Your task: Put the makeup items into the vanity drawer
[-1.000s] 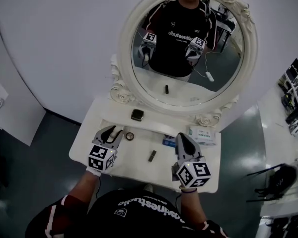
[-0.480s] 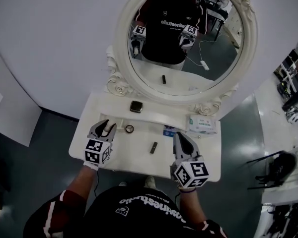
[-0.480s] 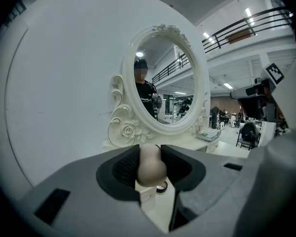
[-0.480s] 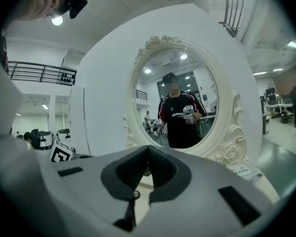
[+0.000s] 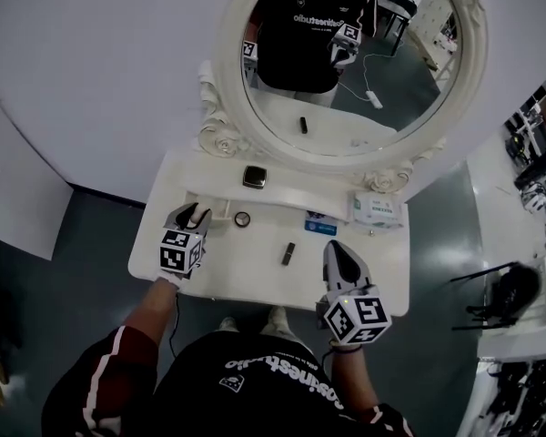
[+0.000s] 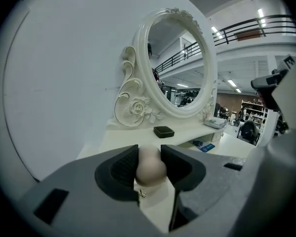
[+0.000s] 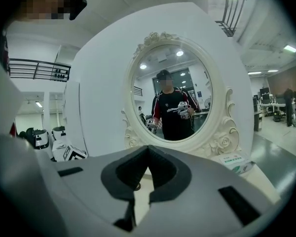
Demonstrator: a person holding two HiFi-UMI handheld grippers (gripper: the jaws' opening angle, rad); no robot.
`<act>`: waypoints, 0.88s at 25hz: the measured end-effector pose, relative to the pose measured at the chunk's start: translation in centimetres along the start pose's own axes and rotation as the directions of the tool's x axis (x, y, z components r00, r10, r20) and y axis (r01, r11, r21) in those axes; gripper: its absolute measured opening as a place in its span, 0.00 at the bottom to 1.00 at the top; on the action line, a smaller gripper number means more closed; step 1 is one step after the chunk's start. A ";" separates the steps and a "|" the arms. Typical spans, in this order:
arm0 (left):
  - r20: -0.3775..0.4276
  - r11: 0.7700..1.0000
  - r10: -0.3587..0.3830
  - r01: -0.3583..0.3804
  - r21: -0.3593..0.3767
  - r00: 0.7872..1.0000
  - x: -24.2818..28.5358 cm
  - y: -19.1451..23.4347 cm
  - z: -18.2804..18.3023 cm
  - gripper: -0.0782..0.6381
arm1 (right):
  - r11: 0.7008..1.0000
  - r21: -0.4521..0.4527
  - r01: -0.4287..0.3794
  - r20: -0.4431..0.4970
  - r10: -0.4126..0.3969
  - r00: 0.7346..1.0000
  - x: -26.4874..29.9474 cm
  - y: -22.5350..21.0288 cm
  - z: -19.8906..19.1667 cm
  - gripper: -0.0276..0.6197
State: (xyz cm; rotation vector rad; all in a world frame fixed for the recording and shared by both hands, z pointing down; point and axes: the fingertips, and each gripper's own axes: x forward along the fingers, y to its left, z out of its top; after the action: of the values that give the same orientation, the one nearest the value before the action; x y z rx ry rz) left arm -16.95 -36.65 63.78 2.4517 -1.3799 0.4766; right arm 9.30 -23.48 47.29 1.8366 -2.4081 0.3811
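Beige makeup item, rounded like an egg, clamped between the dark fingers of the left gripper, pads pressed against both its sides. In the head view, at the left of centre, over the left part of a white vanity worktop, tips close to the raised back ledge; item held above the surface, whether touching anything below impossible to tell.

Right gripper at the lower right of the head view, over the front right part of the worktop, fingers clenched tip to tip with nothing between them.

Dark tube lying flat at the middle of the worktop, between the two grippers and apart from both. Small round item near the ledge, just right of the left gripper. Dark square compact on the ledge, at the foot of an ornate oval mirror filling the upper half of the frame. Blue packet and white tissue pack toward the right end.

Reflected in the mirror, a person in a dark shirt with both grippers raised.
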 end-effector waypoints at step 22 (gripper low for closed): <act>-0.085 0.999 0.035 -0.034 0.010 0.996 5.6 1.9 -2.6 0.32 | 0.999 -0.031 -0.036 -0.055 0.035 0.998 1.8 0.3 -0.7 0.04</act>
State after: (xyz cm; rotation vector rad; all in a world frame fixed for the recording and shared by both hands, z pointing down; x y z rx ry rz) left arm -16.20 -40.84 68.67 2.3883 -1.3903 0.5897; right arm 8.49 -24.92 48.35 1.7497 -2.3998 0.3880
